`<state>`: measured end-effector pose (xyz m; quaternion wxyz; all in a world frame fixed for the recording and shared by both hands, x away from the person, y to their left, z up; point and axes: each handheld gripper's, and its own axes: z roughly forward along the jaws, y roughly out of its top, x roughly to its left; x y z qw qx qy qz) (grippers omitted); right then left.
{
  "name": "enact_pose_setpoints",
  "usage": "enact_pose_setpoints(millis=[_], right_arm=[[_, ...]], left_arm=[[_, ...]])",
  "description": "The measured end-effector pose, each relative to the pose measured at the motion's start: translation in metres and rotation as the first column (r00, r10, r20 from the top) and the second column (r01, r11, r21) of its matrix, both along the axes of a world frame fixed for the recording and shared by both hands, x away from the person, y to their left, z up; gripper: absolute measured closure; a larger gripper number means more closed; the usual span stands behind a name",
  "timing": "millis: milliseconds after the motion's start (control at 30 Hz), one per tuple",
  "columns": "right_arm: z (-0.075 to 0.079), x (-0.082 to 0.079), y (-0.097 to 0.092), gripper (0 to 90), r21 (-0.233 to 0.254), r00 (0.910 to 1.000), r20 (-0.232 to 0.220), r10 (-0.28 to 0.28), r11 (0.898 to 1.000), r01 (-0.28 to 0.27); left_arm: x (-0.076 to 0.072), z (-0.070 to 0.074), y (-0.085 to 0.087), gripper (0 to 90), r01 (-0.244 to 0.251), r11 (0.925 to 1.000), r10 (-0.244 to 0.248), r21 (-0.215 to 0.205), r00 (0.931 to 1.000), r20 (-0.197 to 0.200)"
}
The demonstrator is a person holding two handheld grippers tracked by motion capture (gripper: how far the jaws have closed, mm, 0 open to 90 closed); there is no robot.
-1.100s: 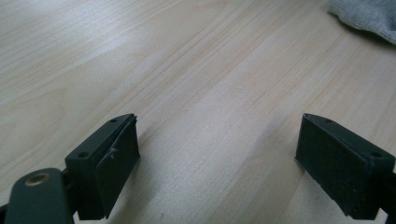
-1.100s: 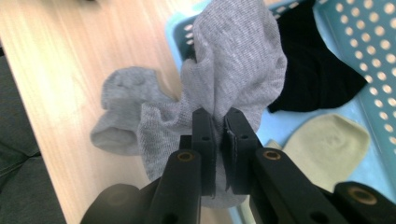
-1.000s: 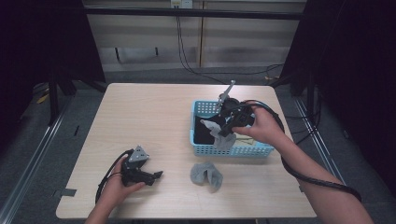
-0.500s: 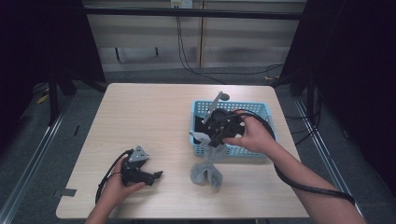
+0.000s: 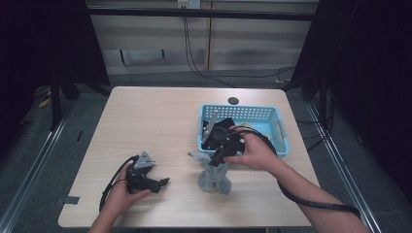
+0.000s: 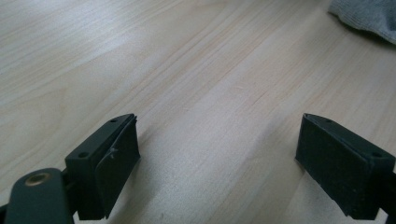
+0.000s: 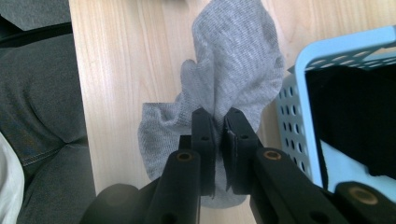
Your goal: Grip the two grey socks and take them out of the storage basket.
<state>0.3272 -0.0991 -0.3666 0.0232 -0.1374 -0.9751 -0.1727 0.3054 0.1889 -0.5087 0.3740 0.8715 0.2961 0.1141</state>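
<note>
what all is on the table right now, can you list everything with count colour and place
light wooden table: one, pale wood, centre of the high view
light blue perforated plastic basket: one, light blue, right half of the table
dark items in the basket: count unclear, black, left part of the basket
grey knit socks: a bunch, apparently two, grey, on the table just in front of the basket, one pinched in the right gripper
small dark round spot: one, black, on the table behind the basket
left gripper: one, black, near the front left of the table, jaws wide apart over bare wood
right gripper: one, black, at the basket's front left corner, jaws closed on sock fabric
person's hands: two, one on each gripper
</note>
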Motion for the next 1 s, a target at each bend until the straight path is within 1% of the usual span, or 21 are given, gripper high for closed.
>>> enact_pose_setpoints(millis=[33, 133, 300, 400, 433, 467, 700, 800, 867, 900, 933, 1000], right_arm=[[-0.001, 0.0, 0.001, 84.1, -0.003, 1.0, -0.003, 0.004, 1.0, -0.004], [-0.007, -0.003, 0.004, 84.0, -0.01, 0.9998, -0.009, 0.018, 1.0, -0.019], [-0.017, -0.002, 0.008, 83.7, -0.018, 0.9997, -0.015, 0.019, 1.0, -0.019], [-0.019, -0.002, 0.009, 83.7, -0.018, 0.9996, -0.023, 0.019, 1.0, -0.02], [-0.022, -0.001, 0.01, 83.5, -0.023, 0.9995, -0.025, 0.018, 1.0, -0.019], [-0.023, -0.001, 0.011, 83.5, -0.022, 0.9995, -0.023, 0.02, 1.0, -0.021], [-0.029, 0.001, 0.013, 83.4, -0.028, 0.9993, -0.029, 0.024, 0.999, -0.025], [-0.03, 0.001, 0.013, 82.5, -0.025, 0.9995, -0.028, 0.014, 1.0, -0.015], [-0.031, 0.001, 0.013, 78.6, -0.021, 0.9994, -0.034, 0.011, 1.0, -0.012], [-0.032, 0.002, 0.013, 74.3, -0.015, 0.9995, -0.031, 0.003, 1.0, -0.003], [-0.032, 0.002, 0.013, 74.3, -0.015, 0.9995, -0.031, 0.003, 1.0, -0.003], [-0.032, 0.001, 0.012, 69.3, -0.009, 0.9996, -0.029, -0.007, 1.0, 0.007]], left_arm=[[0.0, 0.0, 0.0, 12.5, -0.003, 1.0, 0.003, -0.005, 1.0, 0.0], [0.0, 0.0, 0.0, 12.6, -0.004, 1.0, 0.004, -0.002, 1.0, -0.001], [0.0, 0.0, 0.0, 12.5, -0.001, 1.0, 0.001, 0.001, 1.0, -0.001], [0.0, 0.0, 0.0, 12.6, -0.003, 1.0, 0.003, -0.005, 1.0, 0.0], [0.0, 0.0, 0.0, 12.5, 0.0, 1.0, 0.0, 0.001, 1.0, 0.0], [0.0, 0.0, 0.0, 12.5, -0.003, 1.0, 0.003, -0.003, 1.0, -0.001], [0.0, 0.0, 0.0, 12.5, -0.003, 1.0, 0.003, -0.003, 1.0, -0.001], [0.0, 0.0, 0.0, 12.5, -0.003, 1.0, 0.003, -0.003, 1.0, -0.001], [0.0, 0.0, 0.0, 12.5, -0.003, 1.0, 0.003, -0.003, 1.0, -0.001], [0.0, 0.0, 0.0, 12.5, -0.004, 1.0, 0.004, -0.003, 1.0, -0.001], [0.0, 0.0, 0.0, 12.6, -0.004, 1.0, 0.004, -0.003, 1.0, -0.001], [0.0, 0.0, 0.0, 12.5, -0.003, 1.0, 0.003, -0.003, 1.0, -0.001]])
